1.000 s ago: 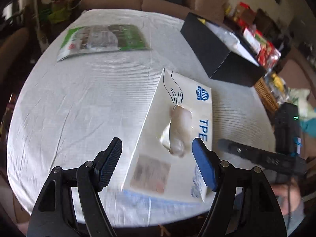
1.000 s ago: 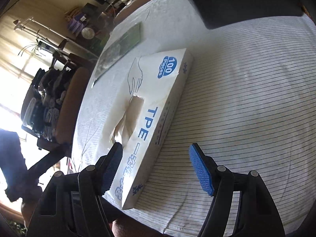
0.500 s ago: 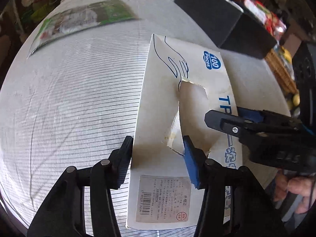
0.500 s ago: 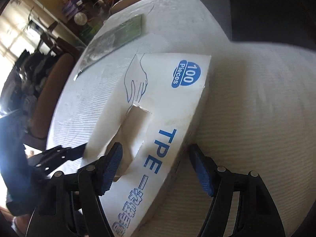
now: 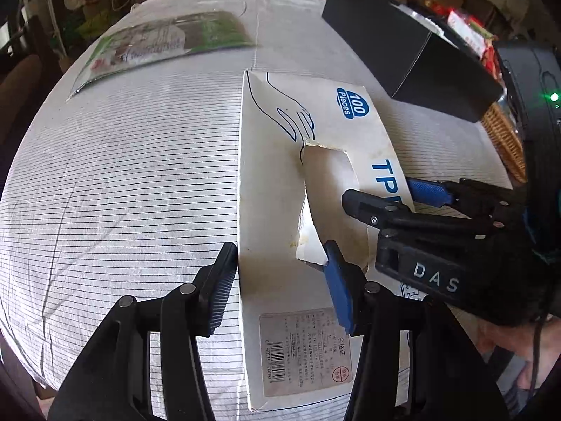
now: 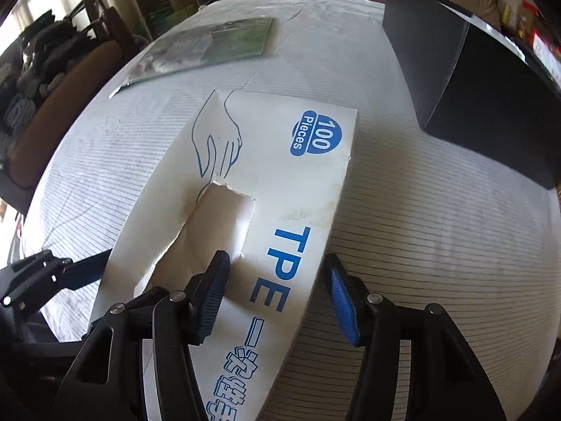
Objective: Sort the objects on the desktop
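Both claws astride the glove box [image 5: 301,182] (right claw [image 6: 277,298] closing)

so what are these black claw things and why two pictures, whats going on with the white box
Each claw is a hand-held gripper: a person holds one in each hand, and a fisheye camera on each looks along its two fingers. One picture is from the left one, the other from the right.

On the striped tablecloth lie a white glove box, a green-printed packet and a black box.

The left hand-held gripper straddles the glove box's left strip, one finger at the side wall, the other in the torn opening. The right hand-held gripper straddles the right strip and is closing. The box sits on the cloth.
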`<action>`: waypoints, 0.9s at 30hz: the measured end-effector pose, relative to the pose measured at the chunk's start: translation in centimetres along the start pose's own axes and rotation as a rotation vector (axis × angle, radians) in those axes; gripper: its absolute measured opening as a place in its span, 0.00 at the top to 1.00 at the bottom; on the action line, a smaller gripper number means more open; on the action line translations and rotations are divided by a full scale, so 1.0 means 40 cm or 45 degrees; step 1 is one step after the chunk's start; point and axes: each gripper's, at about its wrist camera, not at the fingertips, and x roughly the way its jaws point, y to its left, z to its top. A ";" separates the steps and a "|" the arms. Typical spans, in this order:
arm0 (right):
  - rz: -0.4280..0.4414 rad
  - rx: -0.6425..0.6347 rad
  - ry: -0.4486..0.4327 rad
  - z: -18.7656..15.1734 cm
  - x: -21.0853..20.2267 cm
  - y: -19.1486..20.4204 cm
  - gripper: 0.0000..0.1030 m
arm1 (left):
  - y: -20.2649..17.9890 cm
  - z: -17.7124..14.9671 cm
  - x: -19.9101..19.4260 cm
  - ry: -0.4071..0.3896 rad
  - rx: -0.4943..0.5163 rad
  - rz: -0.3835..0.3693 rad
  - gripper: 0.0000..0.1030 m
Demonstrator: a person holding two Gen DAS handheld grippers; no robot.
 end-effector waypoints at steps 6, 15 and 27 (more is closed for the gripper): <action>0.092 0.092 -0.095 -0.005 -0.066 -0.055 0.47 | -0.059 0.029 -0.092 -0.081 0.097 0.019 0.54; 0.118 0.113 -0.328 0.104 -0.296 -0.165 0.50 | -0.189 0.170 -0.243 -0.238 0.168 -0.078 0.54; 0.049 0.276 -0.366 0.418 -0.368 -0.475 0.52 | -0.427 0.618 -0.132 -0.237 0.240 -0.158 0.54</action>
